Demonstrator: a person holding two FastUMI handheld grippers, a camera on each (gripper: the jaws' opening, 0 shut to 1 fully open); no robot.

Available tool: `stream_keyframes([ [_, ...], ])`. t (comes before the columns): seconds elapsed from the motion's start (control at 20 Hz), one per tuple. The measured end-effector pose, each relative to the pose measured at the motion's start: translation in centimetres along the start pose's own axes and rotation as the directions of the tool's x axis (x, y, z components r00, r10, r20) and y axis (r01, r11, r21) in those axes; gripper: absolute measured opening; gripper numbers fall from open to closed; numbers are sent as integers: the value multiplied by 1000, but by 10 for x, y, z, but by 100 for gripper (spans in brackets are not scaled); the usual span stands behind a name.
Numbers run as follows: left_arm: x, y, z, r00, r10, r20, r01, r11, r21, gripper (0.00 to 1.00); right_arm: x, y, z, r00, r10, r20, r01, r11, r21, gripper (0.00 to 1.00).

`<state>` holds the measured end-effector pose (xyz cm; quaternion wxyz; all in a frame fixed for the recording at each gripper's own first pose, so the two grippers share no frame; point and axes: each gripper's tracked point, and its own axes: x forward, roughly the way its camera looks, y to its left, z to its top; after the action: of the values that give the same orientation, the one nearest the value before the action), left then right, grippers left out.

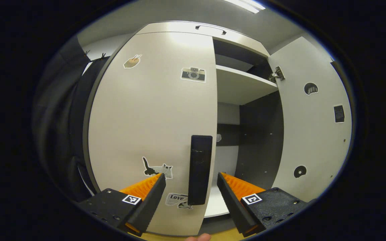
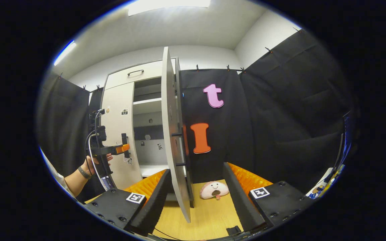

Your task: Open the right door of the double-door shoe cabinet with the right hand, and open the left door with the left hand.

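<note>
My left tool (image 1: 191, 187) has its fingers spread apart, the black handle (image 1: 200, 169) of the left door (image 1: 146, 117) standing between them, neither pad touching it as far as I can tell. That door sits closed or nearly so, stickers scattered over its face. Beyond its edge I see into the shoe cabinet (image 1: 243, 87), a pale shelf (image 1: 243, 83) up high, and the right door (image 1: 310, 127) swung wide open. On my right tool (image 2: 196, 187), fingers apart too, straddling the open right door's edge (image 2: 174, 140) seen side-on. Past it a round plush toy (image 2: 214, 189) lies on the wooden floor (image 2: 206, 214). Farther off, a hand (image 2: 94, 165) holds the left tool at the left door.
</note>
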<state>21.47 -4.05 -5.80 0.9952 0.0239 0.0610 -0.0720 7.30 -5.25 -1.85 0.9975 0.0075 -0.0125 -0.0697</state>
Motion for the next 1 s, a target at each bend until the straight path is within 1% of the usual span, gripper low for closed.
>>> stream_keyframes([
  [0.2,15,6,-17,999,5,-41,-6,1000,-27,94,1,-5,-2,1000,-13,-10,13,1000,-19,99],
  [0.25,15,9,-19,999,22,-40,-23,1000,-22,94,2,-5,-3,1000,-13,-16,13,1000,-21,100],
  [0.35,14,8,-18,999,26,-23,-25,1000,8,90,3,-7,-6,999,-16,-30,15,999,-34,100],
  [0.45,14,9,-19,999,52,-11,-52,998,28,89,4,-10,-9,999,-27,-40,25,998,-51,100],
  [0.55,15,-3,-18,1000,22,13,-22,1000,-1,85,6,-7,-10,999,-21,-45,18,998,-58,99],
  [0.6,17,-10,-17,1000,-6,22,6,1000,-11,66,6,-7,-11,999,-17,-44,15,998,-59,99],
  [0.65,22,-15,-20,1000,-25,16,25,999,-21,58,7,-7,-10,999,-20,-40,17,998,-58,99],
  [0.7,15,-13,-17,1000,-21,12,21,999,-24,33,8,-8,-9,999,-23,-36,21,998,-55,98],
  [0.75,18,-14,-19,1000,-15,2,15,1000,-22,32,8,-7,-10,999,-24,-35,22,998,-51,89],
  [0.8,18,-14,-19,1000,-15,5,15,1000,-23,27,8,-7,-10,999,-25,-35,23,999,-47,98],
  [0.85,18,-14,-20,1000,-13,1,13,1000,-21,25,8,-7,-10,999,-27,-35,25,999,-45,98],
  [0.9,19,-14,-20,1000,-13,-5,13,1000,-11,20,8,-7,-10,999,-27,-37,26,999,-42,98],
  [0.95,17,-15,-21,1000,-15,-18,15,1000,6,20,7,-6,-10,999,-27,-39,26,999,-38,98],
  [1.0,17,-15,-21,999,-15,-28,15,1000,22,19,7,-5,-9,999,-27,-39,25,999,-34,89],
])
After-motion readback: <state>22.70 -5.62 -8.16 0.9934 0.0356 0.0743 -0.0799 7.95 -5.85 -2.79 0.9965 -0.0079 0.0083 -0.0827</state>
